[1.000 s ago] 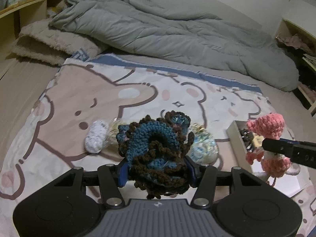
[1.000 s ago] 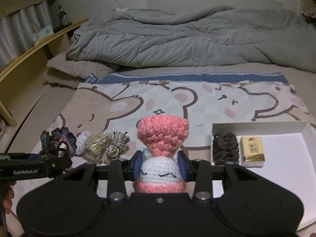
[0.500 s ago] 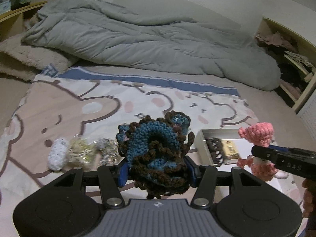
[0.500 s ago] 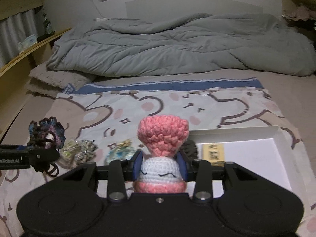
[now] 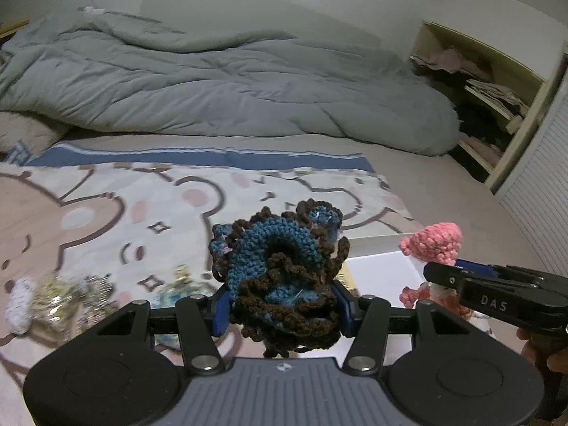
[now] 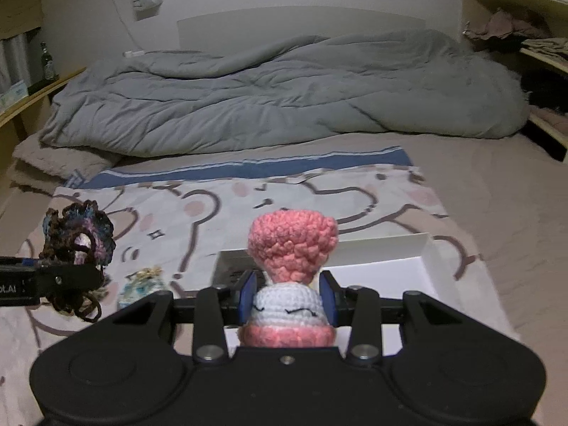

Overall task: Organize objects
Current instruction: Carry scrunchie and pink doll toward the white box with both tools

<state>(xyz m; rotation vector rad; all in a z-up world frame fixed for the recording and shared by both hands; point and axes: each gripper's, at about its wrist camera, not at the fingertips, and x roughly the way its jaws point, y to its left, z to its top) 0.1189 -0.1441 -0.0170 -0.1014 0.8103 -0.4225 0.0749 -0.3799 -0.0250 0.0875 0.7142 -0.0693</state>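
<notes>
The bed (image 6: 497, 213) carries everything, with a grey duvet (image 6: 284, 99) heaped along its far edge and a bear-print sheet (image 6: 220, 209) spread over the middle. On that sheet, toward the bed's right edge, lies a shallow white box (image 6: 397, 269), its long axis running across the view, parallel to the bed's near edge. It sits directly under and just ahead of the right tool (image 6: 289, 298), which is clenched on a pink and white crochet doll (image 6: 291, 248), held upright. From the left tool (image 5: 280, 301) the box (image 5: 383, 259) lies ahead and to the right; this tool is clenched on a blue and brown crochet piece (image 5: 280, 266).

The right tool looks the nearer one, so its doll would probably go down first, and the left would have to swing rightward over the box wall. A few small yarn bundles (image 5: 60, 294) lie on the sheet toward the bed's left edge, well apart from the box. Something dark lies in the box's left end, mostly hidden behind the doll.
</notes>
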